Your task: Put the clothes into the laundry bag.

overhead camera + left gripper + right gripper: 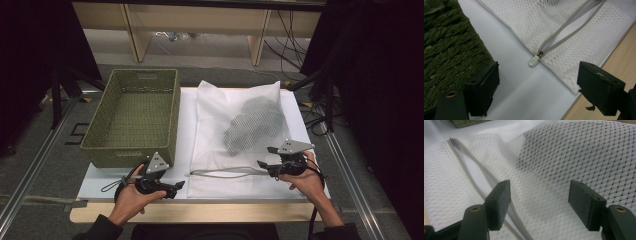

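A white mesh laundry bag [215, 135] lies flat on the white board, with a dark garment [252, 125] showing through its mesh. Its grey zipper [225, 172] gapes open along the near edge. My left gripper [179, 189] is open at the bag's near left corner. In the left gripper view the white zipper pull [533, 61] lies ahead between the spread jaws of the left gripper [539, 82], untouched. My right gripper [266, 156] stands open over the bag's near right part. In its own view the right gripper [539, 202] frames bare mesh, with the zipper [474, 175] beside one jaw and the garment [586, 155] beyond.
A green woven basket [100, 130] stands empty at the left of the white board [187, 115], close beside the left gripper; its wall [449, 50] is near the left jaw. The wooden table edge [621, 60] runs along the near side. Shelving and cables lie beyond the table.
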Demonstrator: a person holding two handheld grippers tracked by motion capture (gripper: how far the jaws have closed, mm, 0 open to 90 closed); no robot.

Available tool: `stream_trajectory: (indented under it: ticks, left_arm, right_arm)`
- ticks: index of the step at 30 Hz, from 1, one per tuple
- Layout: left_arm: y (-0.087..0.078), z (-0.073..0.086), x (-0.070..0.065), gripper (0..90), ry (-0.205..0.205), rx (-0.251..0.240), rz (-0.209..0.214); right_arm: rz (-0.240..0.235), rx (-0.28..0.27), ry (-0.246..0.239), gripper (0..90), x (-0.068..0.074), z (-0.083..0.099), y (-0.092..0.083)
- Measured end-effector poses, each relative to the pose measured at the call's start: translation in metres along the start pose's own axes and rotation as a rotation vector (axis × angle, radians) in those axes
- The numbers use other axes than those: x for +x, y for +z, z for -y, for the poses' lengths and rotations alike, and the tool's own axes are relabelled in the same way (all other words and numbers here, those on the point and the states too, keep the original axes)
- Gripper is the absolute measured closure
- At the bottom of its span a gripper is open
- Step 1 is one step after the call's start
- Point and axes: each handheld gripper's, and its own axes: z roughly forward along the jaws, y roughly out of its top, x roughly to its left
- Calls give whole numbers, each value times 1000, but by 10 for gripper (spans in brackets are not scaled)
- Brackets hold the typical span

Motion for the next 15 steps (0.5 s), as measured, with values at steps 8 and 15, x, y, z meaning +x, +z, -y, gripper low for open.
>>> stream_trajectory:
  ticks: [8,15]
  left_arm:
    - [-4,4,1,177,2,5,0]
    - [-6,7,0,177,-7,3,-3]
  right_arm:
    - [-17,0,-28,343,5,4,-1]
    - [-31,10,-27,335,14,10,-6]
